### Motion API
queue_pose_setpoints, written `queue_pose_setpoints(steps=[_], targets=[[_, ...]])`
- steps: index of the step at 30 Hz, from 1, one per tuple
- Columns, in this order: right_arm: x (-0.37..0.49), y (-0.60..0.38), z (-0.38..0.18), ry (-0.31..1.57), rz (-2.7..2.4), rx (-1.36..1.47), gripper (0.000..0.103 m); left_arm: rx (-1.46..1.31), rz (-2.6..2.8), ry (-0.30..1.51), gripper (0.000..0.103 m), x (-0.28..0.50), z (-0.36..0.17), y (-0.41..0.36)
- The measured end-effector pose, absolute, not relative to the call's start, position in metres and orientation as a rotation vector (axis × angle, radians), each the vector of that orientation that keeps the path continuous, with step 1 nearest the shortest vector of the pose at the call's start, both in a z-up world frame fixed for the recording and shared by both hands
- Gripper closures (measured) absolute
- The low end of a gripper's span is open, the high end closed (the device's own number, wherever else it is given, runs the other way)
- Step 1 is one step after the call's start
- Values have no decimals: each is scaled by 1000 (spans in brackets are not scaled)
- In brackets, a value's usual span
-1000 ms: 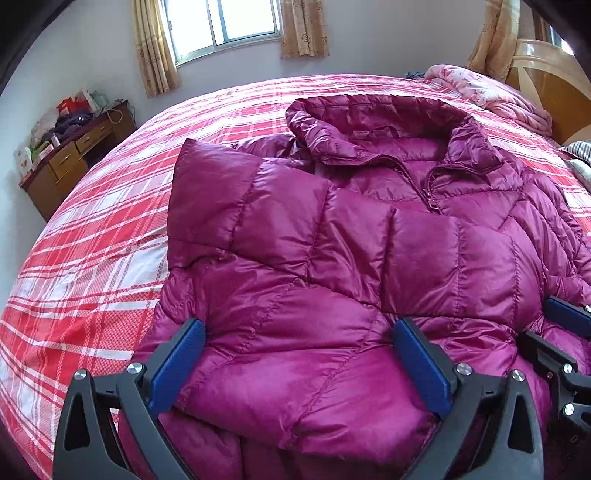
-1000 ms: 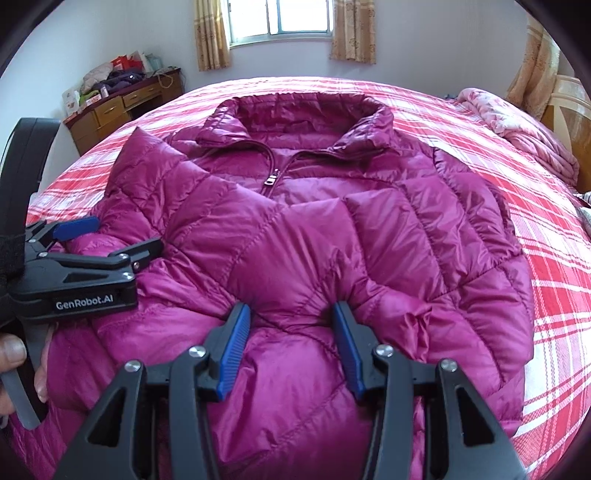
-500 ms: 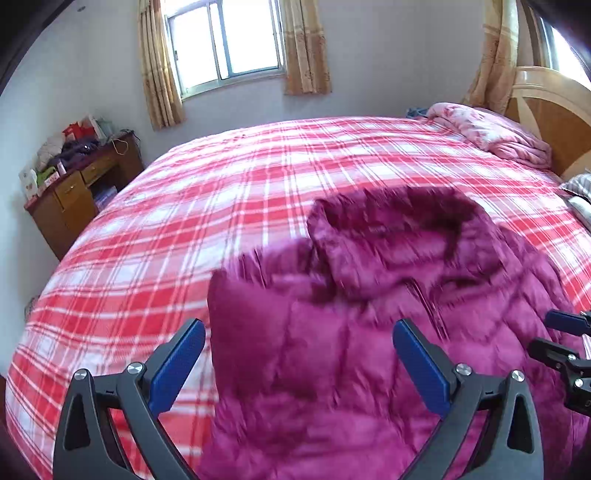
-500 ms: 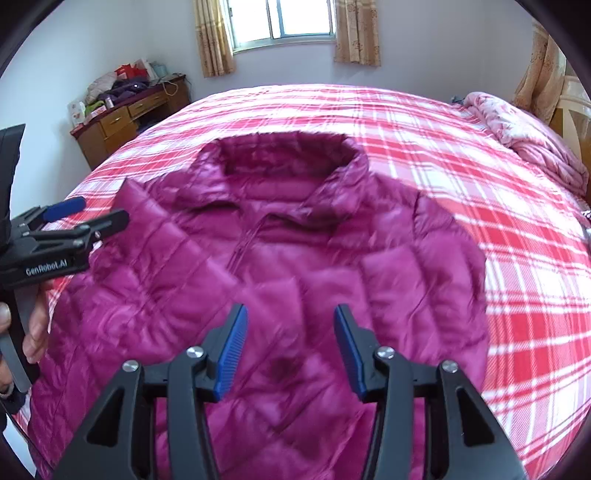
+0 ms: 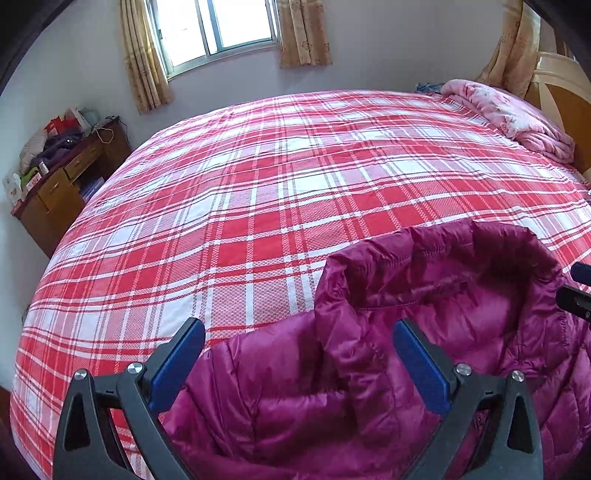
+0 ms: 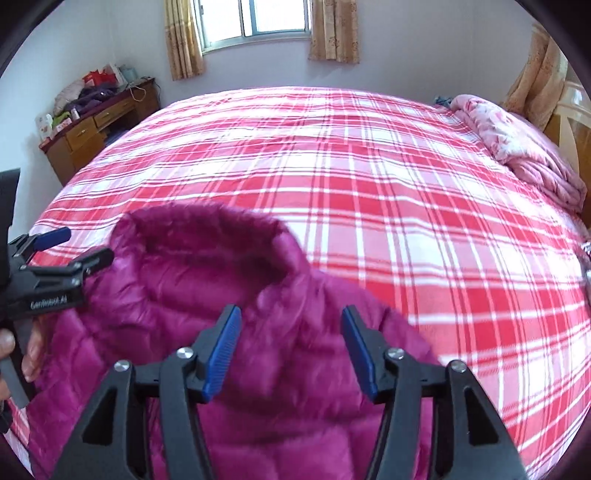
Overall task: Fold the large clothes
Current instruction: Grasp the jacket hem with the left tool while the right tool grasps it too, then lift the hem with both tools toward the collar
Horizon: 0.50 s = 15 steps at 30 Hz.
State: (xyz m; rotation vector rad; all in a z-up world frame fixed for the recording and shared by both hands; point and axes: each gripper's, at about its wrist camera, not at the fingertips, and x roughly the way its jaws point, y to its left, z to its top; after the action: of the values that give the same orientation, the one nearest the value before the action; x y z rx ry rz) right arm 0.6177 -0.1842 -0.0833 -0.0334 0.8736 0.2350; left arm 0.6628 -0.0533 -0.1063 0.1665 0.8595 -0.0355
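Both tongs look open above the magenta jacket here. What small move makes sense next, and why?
Probably lower the left tongs and right tongs back onto the puffer jacket for a new grip: neither holds fabric, the right just opening wider, and the collar lies unfolded on the plaid bedspread.

A home bedroom: plaid-covered bed [image 5: 258, 206], curtained window [image 5: 218, 26], cluttered dresser [image 5: 55, 184].
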Motion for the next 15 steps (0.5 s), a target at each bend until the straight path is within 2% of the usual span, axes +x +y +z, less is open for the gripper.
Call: queue_pose_setpoints(steps=[3,4,5,6,7,8,9,15], targets=[[643,-177,-89,903,228,-67,44,172,-34,860,2,675,-112,-55],[650,-176,-89,909,234,-77,44,168,-45,851,8,677,-112,-55],[655,-174,-89,908,246,-87,45,171,-61,843,28,676,-111,-56],[658,-172,-90,914,265,-98,55,177,-84,848,39,676,-111,-58],[659,-169,-92,924,282,-111,65,181,-120,866,58,676,-113,-60],[660,-166,-95,940,295,-140,86,184,-152,879,77,675,-114,-62],[657,-163,-96,929,288,-178,89,195,-173,883,85,672,-114,-65],[626,-178,-85,845,298,-205,92,206,-233,845,89,646,-103,-53]])
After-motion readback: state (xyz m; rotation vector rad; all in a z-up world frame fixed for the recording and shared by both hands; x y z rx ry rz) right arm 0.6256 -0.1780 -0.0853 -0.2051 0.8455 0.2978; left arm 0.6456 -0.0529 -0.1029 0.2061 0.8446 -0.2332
